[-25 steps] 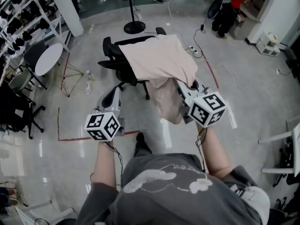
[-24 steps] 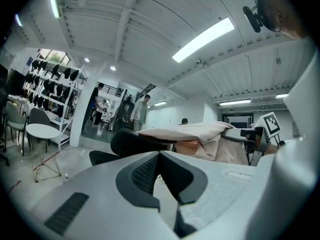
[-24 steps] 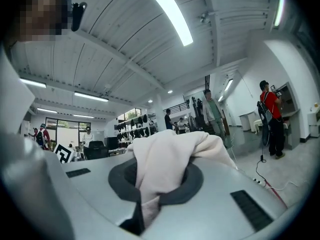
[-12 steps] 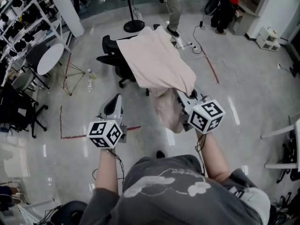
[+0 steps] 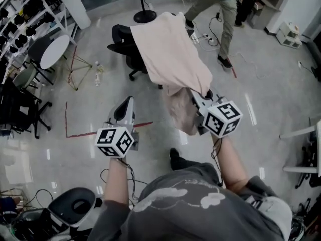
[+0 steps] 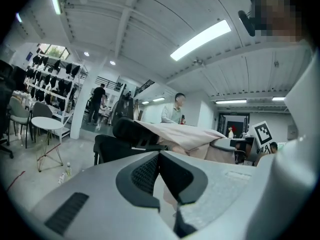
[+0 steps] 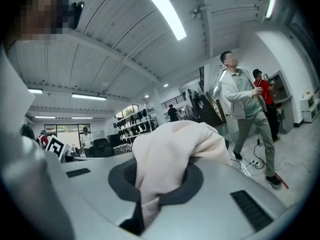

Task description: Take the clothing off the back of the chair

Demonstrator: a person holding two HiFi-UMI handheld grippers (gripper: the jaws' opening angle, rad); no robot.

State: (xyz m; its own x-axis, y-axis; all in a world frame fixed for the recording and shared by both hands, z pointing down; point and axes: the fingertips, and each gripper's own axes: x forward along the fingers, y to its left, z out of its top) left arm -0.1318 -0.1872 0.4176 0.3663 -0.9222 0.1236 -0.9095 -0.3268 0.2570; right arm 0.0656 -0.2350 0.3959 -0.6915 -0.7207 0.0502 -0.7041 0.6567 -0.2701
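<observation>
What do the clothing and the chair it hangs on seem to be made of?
Clothing: soft fabric, matte pale pink; it drapes and creases loosely.
Chair: likely hard plastic with padding, matte black; rigid arms, though its covering is too small to tell.

two grippers are showing: the left gripper (image 5: 127, 101) and the right gripper (image 5: 196, 97). one pale garment (image 5: 170, 49) and one black office chair (image 5: 123, 38) are showing ahead. one round white table (image 5: 54, 50) and one bottle (image 5: 98, 70) are standing on the floor.

Glossy gry floor (image 5: 281, 99), round wht table (image 5: 54, 49)
</observation>
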